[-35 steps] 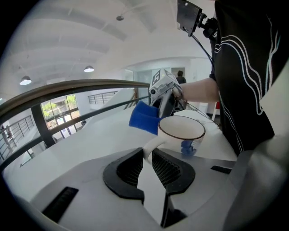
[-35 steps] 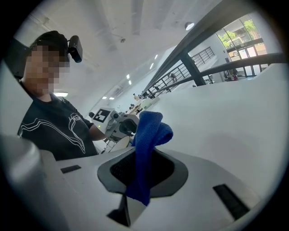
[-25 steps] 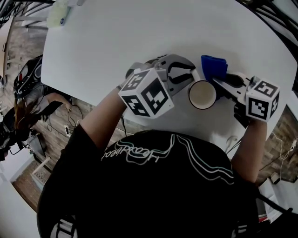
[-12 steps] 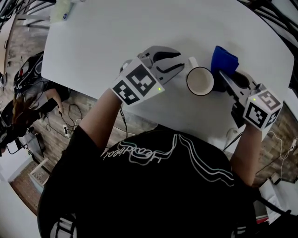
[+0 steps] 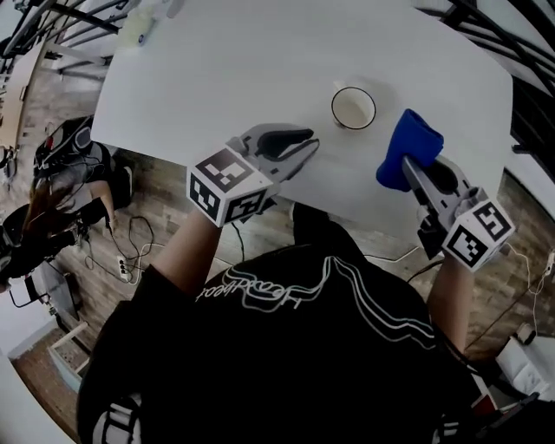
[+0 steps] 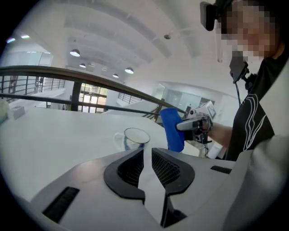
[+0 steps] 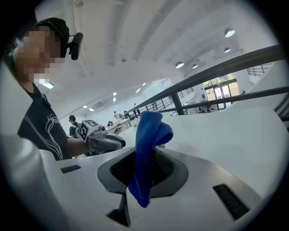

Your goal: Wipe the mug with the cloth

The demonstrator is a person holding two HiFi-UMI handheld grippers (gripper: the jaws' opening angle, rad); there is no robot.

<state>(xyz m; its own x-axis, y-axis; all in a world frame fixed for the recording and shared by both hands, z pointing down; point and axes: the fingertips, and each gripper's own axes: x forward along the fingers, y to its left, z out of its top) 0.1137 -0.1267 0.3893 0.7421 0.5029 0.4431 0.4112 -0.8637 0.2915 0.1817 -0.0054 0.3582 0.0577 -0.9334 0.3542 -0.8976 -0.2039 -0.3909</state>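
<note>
The white mug (image 5: 353, 108) with a dark rim stands upright on the white table (image 5: 260, 69), and it also shows in the left gripper view as the mug (image 6: 133, 137). My left gripper (image 5: 310, 141) hovers over the table's near edge, left of the mug and apart from it. Its jaws (image 6: 146, 153) are closing with only a narrow slit left and nothing between them. My right gripper (image 5: 408, 166) is shut on a folded blue cloth (image 5: 406, 147), held up to the right of the mug and clear of it. The cloth (image 7: 151, 131) sticks up out of the jaws.
A pale yellowish object (image 5: 139, 30) lies at the table's far left corner. The table's near edge runs just under both grippers. Cables and gear lie on the wooden floor (image 5: 61, 173) to the left. A dark railing (image 5: 494, 22) passes behind the table.
Both grippers have drawn back from the mug toward the near edge. The left gripper has left the mug's handle. The cloth has moved off the mug's side. The mug stands alone.
</note>
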